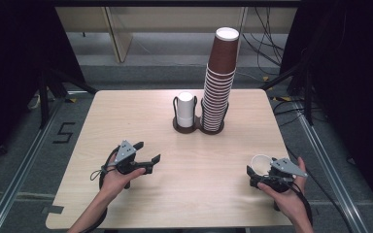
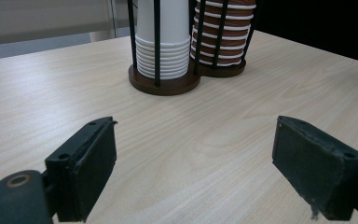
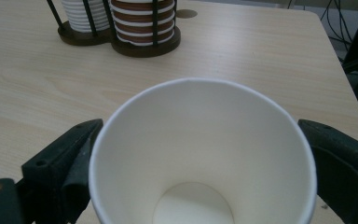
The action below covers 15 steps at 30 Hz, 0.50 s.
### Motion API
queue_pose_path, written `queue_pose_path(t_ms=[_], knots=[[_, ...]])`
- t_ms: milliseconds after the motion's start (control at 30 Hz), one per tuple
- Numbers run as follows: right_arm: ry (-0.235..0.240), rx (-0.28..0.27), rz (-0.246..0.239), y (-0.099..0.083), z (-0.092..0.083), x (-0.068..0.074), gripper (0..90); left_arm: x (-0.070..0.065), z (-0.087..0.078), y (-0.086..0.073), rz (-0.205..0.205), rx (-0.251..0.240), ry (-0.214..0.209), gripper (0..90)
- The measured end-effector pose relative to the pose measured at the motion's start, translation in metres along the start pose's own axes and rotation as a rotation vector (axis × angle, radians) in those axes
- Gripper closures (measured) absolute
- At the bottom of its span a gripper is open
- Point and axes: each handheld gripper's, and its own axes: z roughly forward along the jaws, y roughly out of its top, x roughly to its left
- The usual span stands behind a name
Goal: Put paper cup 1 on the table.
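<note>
Paper cup (image 3: 200,154) sits lower middle of the right gripper view, between the right tool's (image 1: 263,175) jaws; probably released. Light and crushable, so pinch its sidewall gently. Left tool (image 1: 145,156) open, empty.

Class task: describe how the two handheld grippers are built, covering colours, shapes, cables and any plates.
Both the left gripper and right gripper are black, each topped by a grey three-cornered plate and trailing a black cable. Their jaws are flat, black, rectangular blocks with screw holes. The forearms show no sleeves.
</note>
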Motion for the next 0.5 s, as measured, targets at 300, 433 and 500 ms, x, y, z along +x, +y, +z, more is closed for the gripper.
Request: queue_pose_path(t_ms=[300, 433, 500], knots=[[-0.002, -0.02, 0.011, 0.015, -0.009, 0.0, 4.2, -0.001, 0.001, -0.001, -0.005, 0.003, -0.003, 13.5], [0.0, -0.019, 0.015, 0.021, -0.01, 0.0, 4.2, -0.001, 0.002, -0.001, -0.007, 0.005, -0.007, 13.5], [0.001, -0.015, 0.013, 0.024, -0.009, 0.0, 4.2, -0.001, 0.003, -0.001, -0.006, 0.003, -0.008, 13.5]])
